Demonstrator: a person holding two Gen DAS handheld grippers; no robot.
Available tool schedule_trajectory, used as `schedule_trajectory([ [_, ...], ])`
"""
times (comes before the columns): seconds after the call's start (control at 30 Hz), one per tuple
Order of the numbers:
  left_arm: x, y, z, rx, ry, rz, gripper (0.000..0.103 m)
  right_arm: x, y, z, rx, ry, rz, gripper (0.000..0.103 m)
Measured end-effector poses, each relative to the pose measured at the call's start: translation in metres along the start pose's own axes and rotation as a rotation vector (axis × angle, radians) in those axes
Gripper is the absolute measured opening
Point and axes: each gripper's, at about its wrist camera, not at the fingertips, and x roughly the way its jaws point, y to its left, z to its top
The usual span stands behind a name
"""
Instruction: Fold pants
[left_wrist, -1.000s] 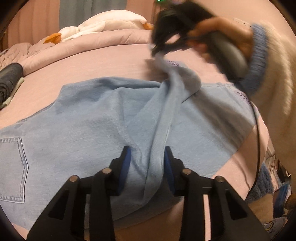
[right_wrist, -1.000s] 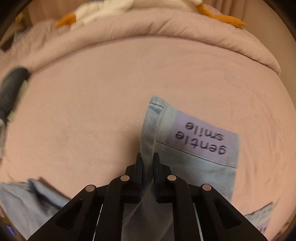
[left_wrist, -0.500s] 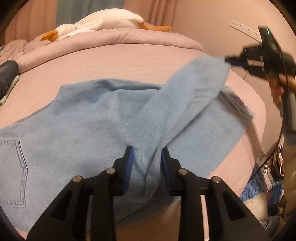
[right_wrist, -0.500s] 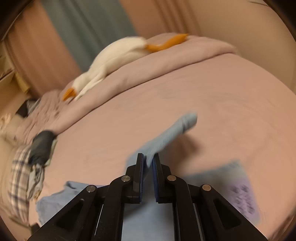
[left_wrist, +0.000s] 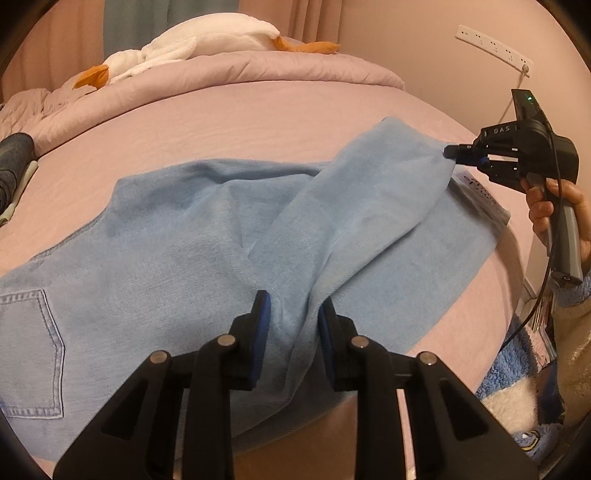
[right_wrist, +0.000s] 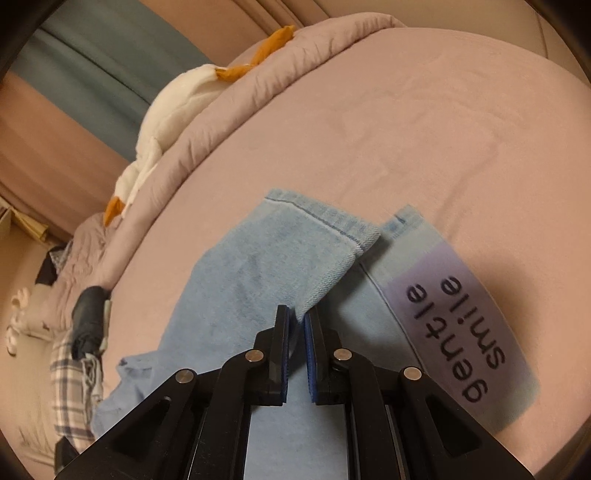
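Note:
Light blue jeans (left_wrist: 177, 251) lie spread on the pink bed (left_wrist: 258, 122), back pocket (left_wrist: 29, 350) at the left. One pant leg (left_wrist: 369, 206) is lifted and stretched diagonally between both grippers. My left gripper (left_wrist: 293, 323) is shut on that leg's near fold at the bed's front edge. My right gripper (left_wrist: 452, 152), held by a hand (left_wrist: 546, 210) at the far right, is shut on the leg's hem corner (right_wrist: 303, 312). Beneath the hem lies the other leg with a lilac "gentle smile" label (right_wrist: 458, 332).
A white plush goose (left_wrist: 192, 48) rests on the rolled pink duvet (left_wrist: 277, 70) at the back. A dark bundle (left_wrist: 13, 162) and plaid cloth (right_wrist: 70, 387) sit at the left. A power strip (left_wrist: 491, 44) hangs on the wall; a blue-white rug (left_wrist: 517, 391) lies by the bed.
The right gripper carried the hem from the middle of the bed out to the right, rolling as it went. The leg untwisted and now spans over the other leg. The left gripper stayed put.

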Motion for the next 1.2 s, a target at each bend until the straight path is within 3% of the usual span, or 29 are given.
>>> schedule_trajectory([
  [0.23,0.000,0.009,0.002,-0.051,0.008,-0.059,0.025,-0.012,0.006,0.007,-0.039,-0.019,0.052,0.010],
  [0.47,0.001,0.002,0.006,0.001,0.022,-0.039,0.025,-0.015,0.018,0.019,-0.096,-0.040,0.064,0.010],
  [0.5,0.001,0.001,0.006,0.011,0.026,-0.037,0.024,-0.015,0.021,0.021,-0.099,-0.044,0.070,0.010],
  [0.57,0.001,-0.001,0.007,0.019,0.031,-0.059,0.008,-0.018,0.023,0.021,-0.103,-0.060,0.072,0.010],
  [0.63,-0.003,-0.005,0.006,0.038,0.028,-0.074,0.008,-0.027,0.023,0.020,-0.097,-0.095,0.101,0.004],
  [0.77,-0.001,-0.011,0.001,0.083,0.038,-0.057,0.008,-0.044,0.015,0.013,-0.082,-0.123,0.144,0.004],
  [0.83,0.002,-0.011,-0.001,0.091,0.046,-0.047,0.008,-0.041,0.005,0.006,-0.060,-0.090,0.136,0.004],
  [0.97,0.003,-0.016,-0.004,0.123,0.050,-0.034,0.010,-0.021,-0.037,-0.005,0.123,0.000,0.153,0.005],
  [1.0,0.003,-0.016,-0.004,0.126,0.052,-0.031,0.010,-0.018,-0.047,-0.009,0.159,0.010,0.169,0.007],
  [1.03,0.005,-0.015,-0.003,0.122,0.058,-0.029,0.011,-0.017,-0.053,-0.010,0.174,0.012,0.177,0.015],
  [1.07,0.005,-0.014,-0.003,0.118,0.062,-0.027,0.011,-0.016,-0.057,-0.011,0.191,0.009,0.179,0.035],
  [1.13,0.006,-0.012,-0.001,0.107,0.063,-0.026,0.011,-0.012,-0.065,-0.011,0.241,0.008,0.169,0.057],
  [1.2,0.007,-0.012,-0.002,0.106,0.064,-0.024,0.011,-0.008,-0.066,-0.008,0.250,0.005,0.170,0.057],
])
